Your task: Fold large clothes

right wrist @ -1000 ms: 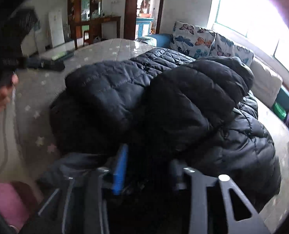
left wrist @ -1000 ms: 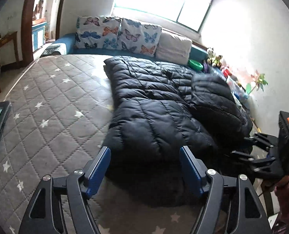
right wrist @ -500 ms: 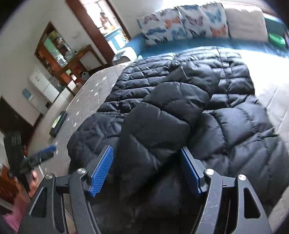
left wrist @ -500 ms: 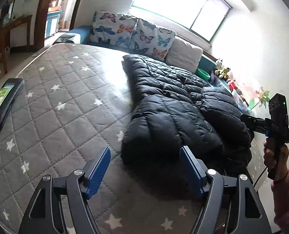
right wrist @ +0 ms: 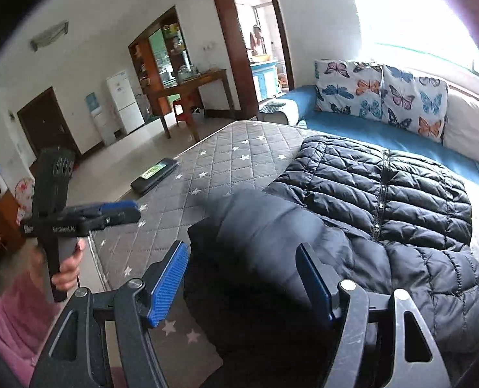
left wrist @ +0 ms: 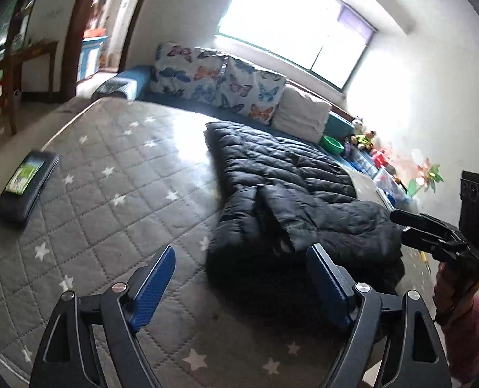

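Left gripper [left wrist: 241, 283]: in the left wrist view we hold it wide open and empty, low over the mattress [left wrist: 110, 194], likely lined up on the jacket [left wrist: 297, 200] hem.
Jacket: spread on the mattress, sleeves folded across its body.
Right gripper [right wrist: 242, 286]: in the right wrist view we hold it wide open, empty, just above a folded sleeve [right wrist: 265, 223].
Hand pose: our left hand [right wrist: 68, 266] holds its tool level beside the mattress.
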Action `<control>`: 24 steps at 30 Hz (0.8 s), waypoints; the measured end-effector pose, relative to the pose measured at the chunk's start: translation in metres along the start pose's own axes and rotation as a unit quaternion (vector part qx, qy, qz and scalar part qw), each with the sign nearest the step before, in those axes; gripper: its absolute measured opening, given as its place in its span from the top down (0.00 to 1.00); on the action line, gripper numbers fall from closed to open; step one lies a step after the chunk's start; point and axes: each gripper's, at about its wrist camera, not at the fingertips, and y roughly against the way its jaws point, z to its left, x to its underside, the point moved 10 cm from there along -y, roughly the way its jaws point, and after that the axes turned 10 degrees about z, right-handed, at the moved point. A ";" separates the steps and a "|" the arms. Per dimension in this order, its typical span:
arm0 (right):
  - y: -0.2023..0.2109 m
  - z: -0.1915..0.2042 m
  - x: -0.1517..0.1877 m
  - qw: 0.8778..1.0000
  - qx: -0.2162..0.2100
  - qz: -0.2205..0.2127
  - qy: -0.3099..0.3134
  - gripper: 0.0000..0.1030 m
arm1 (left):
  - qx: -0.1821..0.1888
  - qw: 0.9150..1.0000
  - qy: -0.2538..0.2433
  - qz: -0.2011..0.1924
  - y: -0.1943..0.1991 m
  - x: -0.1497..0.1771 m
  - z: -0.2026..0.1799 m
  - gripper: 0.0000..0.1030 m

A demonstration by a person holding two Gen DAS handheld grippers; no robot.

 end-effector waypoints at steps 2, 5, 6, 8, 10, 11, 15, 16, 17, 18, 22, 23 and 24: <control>0.010 -0.017 0.006 1.000 0.017 -0.001 -0.014 0.26 | 0.005 1.000 -0.023 0.001 -0.002 -0.003 -0.019 0.14; 0.021 -0.053 0.015 0.998 0.054 0.004 -0.043 0.26 | 0.013 0.998 -0.053 0.012 -0.009 -0.006 -0.046 0.14; 0.027 -0.074 0.020 0.996 0.071 0.008 -0.062 0.26 | 0.020 0.998 -0.065 0.016 -0.013 -0.008 -0.058 0.14; 0.036 -0.106 0.029 0.991 0.100 0.018 -0.084 0.26 | 0.034 0.996 -0.085 0.020 -0.021 -0.013 -0.083 0.14; 0.044 -0.132 0.038 0.986 0.132 0.025 -0.100 0.26 | 0.046 0.994 -0.099 0.025 -0.031 -0.020 -0.104 0.14; 0.047 -0.147 0.042 0.983 0.144 0.029 -0.109 0.26 | 0.052 0.993 -0.104 0.028 -0.037 -0.023 -0.112 0.14; 0.053 -0.184 0.046 0.977 0.159 0.032 -0.137 0.26 | 0.064 0.989 -0.128 0.047 -0.071 -0.039 -0.144 0.14; 0.052 -0.191 0.046 0.977 0.158 0.031 -0.142 0.26 | 0.067 0.987 -0.137 0.053 -0.081 -0.041 -0.150 0.14; 0.052 -0.196 0.047 0.977 0.156 0.030 -0.142 0.26 | 0.062 0.986 -0.142 0.056 -0.090 -0.043 -0.154 0.14; 0.048 -0.202 0.046 0.977 0.156 0.029 -0.142 0.26 | 0.054 0.986 -0.145 0.061 -0.101 -0.045 -0.156 0.14; 0.033 -0.224 0.061 0.974 0.155 0.049 -0.158 0.26 | 0.033 0.984 -0.151 0.089 -0.138 -0.039 -0.151 0.16; 0.030 -0.226 0.068 0.974 0.147 0.053 -0.165 0.26 | 0.030 0.983 -0.154 0.093 -0.144 -0.036 -0.150 0.16; 0.026 -0.230 0.076 0.973 0.141 0.057 -0.173 0.26 | 0.025 0.983 -0.156 0.095 -0.148 -0.033 -0.147 0.16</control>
